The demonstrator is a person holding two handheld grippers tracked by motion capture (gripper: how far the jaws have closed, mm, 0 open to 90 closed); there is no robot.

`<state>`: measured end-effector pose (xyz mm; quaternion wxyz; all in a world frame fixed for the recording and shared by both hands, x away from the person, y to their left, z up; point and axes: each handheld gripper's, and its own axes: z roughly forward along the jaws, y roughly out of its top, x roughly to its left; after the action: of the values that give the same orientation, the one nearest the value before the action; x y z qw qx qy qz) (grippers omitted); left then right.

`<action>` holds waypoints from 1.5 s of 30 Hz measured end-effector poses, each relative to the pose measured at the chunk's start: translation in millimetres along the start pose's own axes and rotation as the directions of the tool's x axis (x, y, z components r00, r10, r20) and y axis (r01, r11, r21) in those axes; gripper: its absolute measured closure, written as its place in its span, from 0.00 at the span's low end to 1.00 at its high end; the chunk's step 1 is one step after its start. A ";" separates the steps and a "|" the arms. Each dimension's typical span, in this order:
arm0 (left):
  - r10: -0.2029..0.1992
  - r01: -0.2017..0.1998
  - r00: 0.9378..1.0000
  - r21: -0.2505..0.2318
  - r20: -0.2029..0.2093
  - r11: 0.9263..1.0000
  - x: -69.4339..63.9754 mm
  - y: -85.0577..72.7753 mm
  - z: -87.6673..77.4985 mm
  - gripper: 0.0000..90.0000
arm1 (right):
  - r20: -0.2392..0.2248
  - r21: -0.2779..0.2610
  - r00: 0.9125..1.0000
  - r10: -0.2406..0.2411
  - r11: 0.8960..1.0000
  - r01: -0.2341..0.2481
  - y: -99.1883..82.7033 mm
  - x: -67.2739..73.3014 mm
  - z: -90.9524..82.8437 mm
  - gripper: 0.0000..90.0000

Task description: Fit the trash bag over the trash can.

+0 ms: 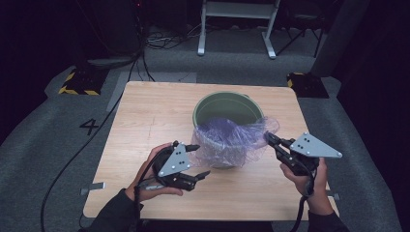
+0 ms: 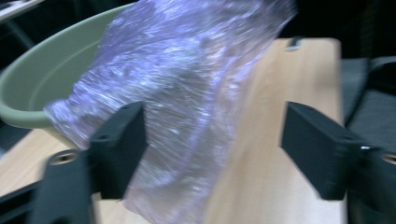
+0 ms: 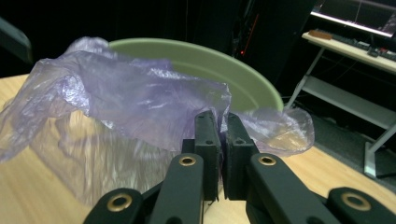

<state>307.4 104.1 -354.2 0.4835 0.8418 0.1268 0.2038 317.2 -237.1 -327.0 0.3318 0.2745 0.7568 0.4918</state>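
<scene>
Purple plastic bag (image 1: pixel 227 140) draped the green bucket (image 1: pixel 227 107) on the worktop (image 1: pixel 145 116); right hand-held gripper (image 1: pixel 267 137) pinched its edge; left hand-held gripper (image 1: pixel 198 160) gaped wide beside it, holding nothing.

Left tool (image 1: pixel 197 160) lies on its side, jaws spread wide — right tool (image 1: pixel 269 138) reaches forward, jaws pinched tight together.

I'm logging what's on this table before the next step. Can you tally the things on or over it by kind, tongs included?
Green bucket: 1
Clear purple plastic bag, draped over the bucket's near rim: 1
Hand-held tongs: 2, the left tongs open beside the bag, the right tongs shut on the bag's edge
Wooden table: 1
Total: 5
</scene>
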 end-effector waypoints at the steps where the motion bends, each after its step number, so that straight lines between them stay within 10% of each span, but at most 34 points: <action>1: -0.003 0.003 1.000 0.008 -0.003 1.000 1.8 1.0 3.6 0.29 | 0.001 -0.005 1.000 0.008 1.000 -0.008 2.7 -0.8 1.1 0.96; 11: 0.010 -0.010 1.000 0.002 0.004 1.000 -2.9 15.4 21.6 0.22 | 0.022 -0.004 1.000 0.011 1.000 -0.010 25.8 -3.9 14.3 0.99; 17: 0.030 -0.027 0.995 0.036 -0.099 0.999 3.6 14.8 22.8 0.59 | 0.011 0.002 1.000 0.015 1.000 -0.015 26.8 -3.9 18.8 0.98; 25: 0.010 -0.014 0.996 -0.040 -0.085 0.999 18.6 10.8 11.4 0.97 | 0.001 0.006 1.000 0.026 1.000 -0.026 22.4 -9.4 20.0 0.97; 32: -0.043 0.036 0.997 -0.103 -0.069 0.994 36.5 6.9 -2.5 1.00 | 0.000 0.031 0.998 0.055 0.998 -0.055 13.6 -21.7 23.5 0.97; 34: -0.062 0.059 0.998 -0.110 -0.019 0.992 39.5 6.7 -4.1 0.97 | 0.004 0.040 0.998 0.055 0.998 -0.055 12.5 -23.9 25.3 0.97; 40: -0.029 0.030 0.999 -0.095 0.017 0.995 21.4 15.2 -0.1 0.34 | 0.006 0.039 0.999 0.053 0.998 -0.053 16.1 -24.8 28.1 0.97; 45: -0.018 0.018 1.000 -0.059 0.006 0.998 12.7 21.7 17.6 0.26 | -0.094 -0.006 0.991 0.100 0.995 -0.101 27.0 -23.3 23.3 0.96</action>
<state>327.2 85.0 -340.6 0.5102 0.8265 0.1271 0.2009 352.2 -231.4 -303.5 0.2723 0.2872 0.7542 0.5240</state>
